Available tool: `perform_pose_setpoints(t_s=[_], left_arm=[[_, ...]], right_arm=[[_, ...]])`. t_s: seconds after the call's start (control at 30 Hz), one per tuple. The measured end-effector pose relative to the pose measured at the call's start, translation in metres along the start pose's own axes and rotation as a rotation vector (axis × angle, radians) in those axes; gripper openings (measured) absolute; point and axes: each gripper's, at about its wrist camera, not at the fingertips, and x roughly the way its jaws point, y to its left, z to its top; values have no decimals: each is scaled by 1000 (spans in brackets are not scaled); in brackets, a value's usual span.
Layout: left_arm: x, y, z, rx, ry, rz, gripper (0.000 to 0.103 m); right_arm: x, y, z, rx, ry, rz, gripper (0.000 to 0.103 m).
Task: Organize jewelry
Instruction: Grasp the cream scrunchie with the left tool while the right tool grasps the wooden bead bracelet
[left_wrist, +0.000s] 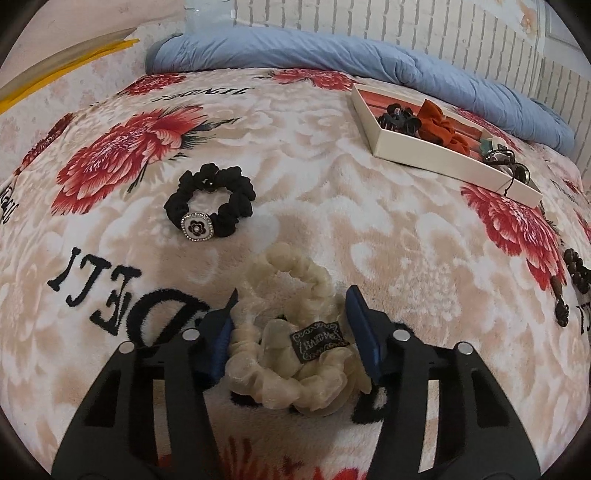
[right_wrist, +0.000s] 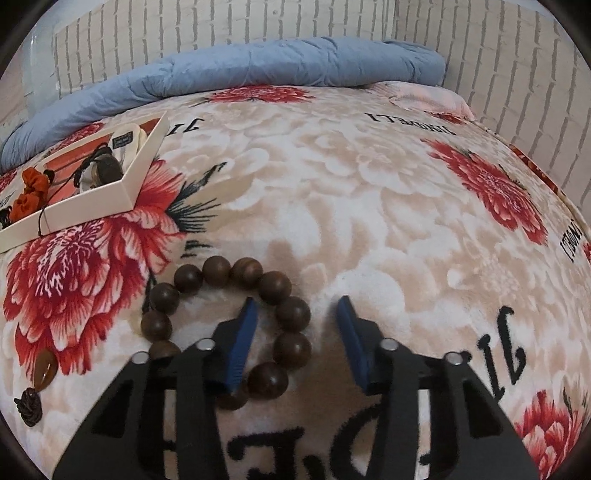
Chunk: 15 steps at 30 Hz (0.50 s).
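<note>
Cream scrunchie (left_wrist: 295, 354) sits right between the left tool (left_wrist: 291, 306) fingers, its dark fabric label reading something like "HAND", blurred; the jaws stand partly open, left pad against the frills, right pad just clear. One black scrunchie (left_wrist: 210, 203) with a flower charm lies beyond, well apart. On the other side, the right tool (right_wrist: 297, 306) is partly open, one finger inside the wooden bead bracelet (right_wrist: 229, 317), one outside, beads between them, not pinched. One white box (left_wrist: 436, 155) holds an orange scrunchie (left_wrist: 443, 125) and a black claw clip (left_wrist: 397, 114). Bed blanket (right_wrist: 369, 192) lettering reads "JINGELI".
</note>
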Motion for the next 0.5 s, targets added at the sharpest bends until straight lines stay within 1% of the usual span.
perform_pose_setpoints(t_s=[0.2, 0.3, 0.33, 0.4, 0.43, 0.5], left_arm=[[3, 1, 3, -3, 7, -8, 44], [5, 2, 4, -11, 11, -15, 42], [5, 3, 4, -14, 11, -17, 41], [5, 3, 4, -19, 9, -17, 38], [5, 3, 5, -20, 9, -17, 35], [5, 3, 5, -20, 9, -16, 33]], right_arm=[[7, 2, 3, -8, 27, -16, 39], [7, 2, 3, -10, 27, -17, 38], [7, 2, 4, -10, 26, -18, 37], [5, 2, 4, -10, 20, -17, 29], [4, 1, 4, -5, 18, -17, 23], [4, -2, 4, 10, 14, -1, 22]])
